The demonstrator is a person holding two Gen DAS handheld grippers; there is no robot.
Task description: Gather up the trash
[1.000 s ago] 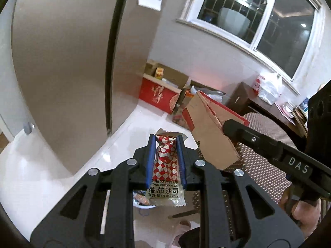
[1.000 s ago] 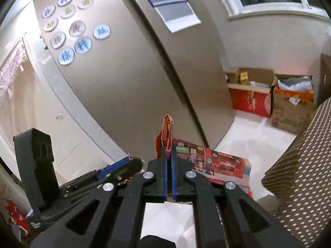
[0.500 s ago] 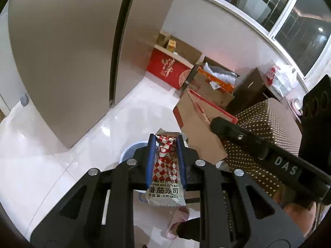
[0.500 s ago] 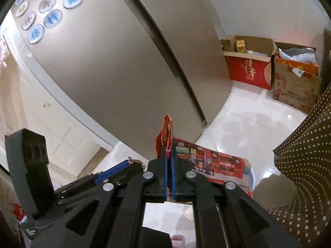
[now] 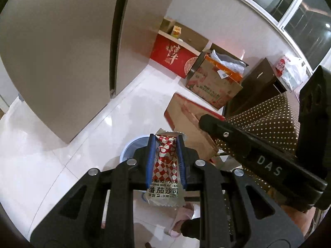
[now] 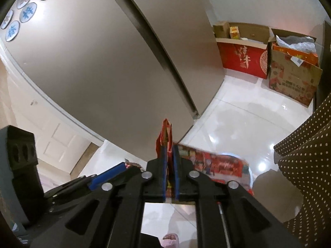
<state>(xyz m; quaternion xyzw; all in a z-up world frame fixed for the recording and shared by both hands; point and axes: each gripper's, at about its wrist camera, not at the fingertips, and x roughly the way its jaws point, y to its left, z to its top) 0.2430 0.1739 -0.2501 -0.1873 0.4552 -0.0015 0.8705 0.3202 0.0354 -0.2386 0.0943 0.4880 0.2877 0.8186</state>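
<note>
My left gripper (image 5: 164,142) is shut on a red-and-white checkered ketchup sachet (image 5: 165,165) that runs lengthwise between the blue pads. Below it on the floor stands a round bin with a pale blue rim (image 5: 132,146). My right gripper (image 6: 169,150) is shut on the edge of a flattened red cardboard box (image 6: 213,163). In the left wrist view the box (image 5: 186,122) shows its brown inner side above the bin. The bin's rim (image 6: 249,169) also peeks out behind the box in the right wrist view.
A tall beige fridge (image 5: 62,51) stands on the left. Red and brown cartons (image 5: 211,82) sit against the far wall. A table with a brown dotted cloth (image 5: 269,119) is on the right. The floor is glossy white tile. A pink slipper (image 5: 182,217) shows below.
Both grippers have tilted downward, bringing the floor and the bin into view. The sachet and the flattened box stay gripped and now hang over the bin.
</note>
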